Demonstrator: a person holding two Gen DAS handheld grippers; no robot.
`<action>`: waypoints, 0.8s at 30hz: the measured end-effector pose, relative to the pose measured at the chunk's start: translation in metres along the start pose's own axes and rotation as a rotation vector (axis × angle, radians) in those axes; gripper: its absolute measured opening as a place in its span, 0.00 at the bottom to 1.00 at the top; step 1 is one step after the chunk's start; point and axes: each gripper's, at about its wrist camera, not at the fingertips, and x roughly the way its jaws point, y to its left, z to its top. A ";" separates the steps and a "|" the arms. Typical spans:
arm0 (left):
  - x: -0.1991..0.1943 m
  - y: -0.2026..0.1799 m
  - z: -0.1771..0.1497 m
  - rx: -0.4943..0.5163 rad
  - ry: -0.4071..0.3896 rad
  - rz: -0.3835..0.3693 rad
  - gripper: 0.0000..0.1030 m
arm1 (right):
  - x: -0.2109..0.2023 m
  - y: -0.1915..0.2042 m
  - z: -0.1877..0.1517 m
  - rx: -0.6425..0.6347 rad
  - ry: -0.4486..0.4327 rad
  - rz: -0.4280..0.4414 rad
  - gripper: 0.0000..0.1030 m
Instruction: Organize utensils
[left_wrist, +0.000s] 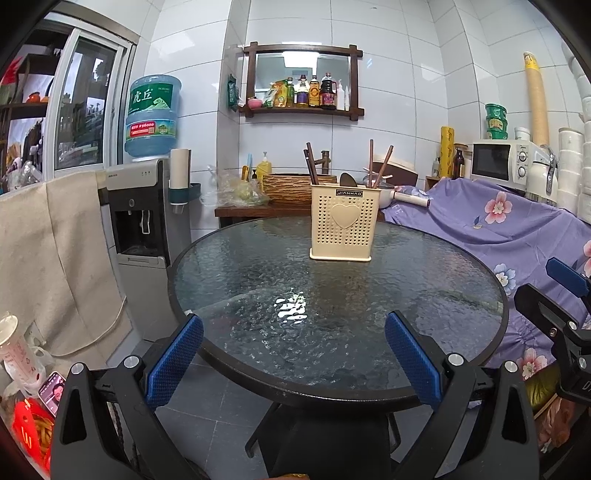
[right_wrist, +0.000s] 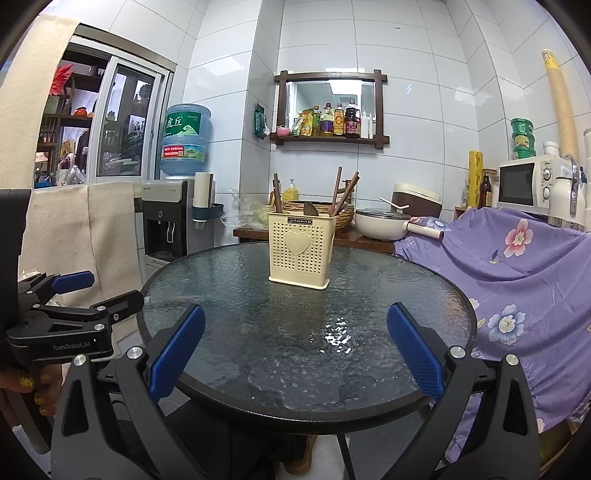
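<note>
Hovering level over the table's (left_wrist: 229, 373) near rim, both tools gape empty.

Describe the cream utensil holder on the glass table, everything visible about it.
The cream perforated plastic utensil holder is a rectangular box, upright on a flared base, toward the far side of the round textured-glass table. Its front carries a raised heart and a dark label reading JIANHAO. Brown chopsticks lean out of its open top at several angles, and a dark rounded utensil head pokes up mid-box. Nothing else touches it; both open tools sit at the table's near edge, well apart.
</note>
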 end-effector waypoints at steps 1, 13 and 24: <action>0.000 0.000 0.000 0.001 0.000 0.000 0.94 | 0.000 0.000 0.000 0.000 0.000 0.000 0.94; -0.001 0.001 0.001 0.004 -0.007 0.004 0.94 | 0.000 0.001 0.001 -0.003 0.001 0.003 0.94; -0.002 0.001 0.002 0.005 -0.007 0.003 0.94 | 0.001 0.003 0.002 -0.007 0.002 0.010 0.94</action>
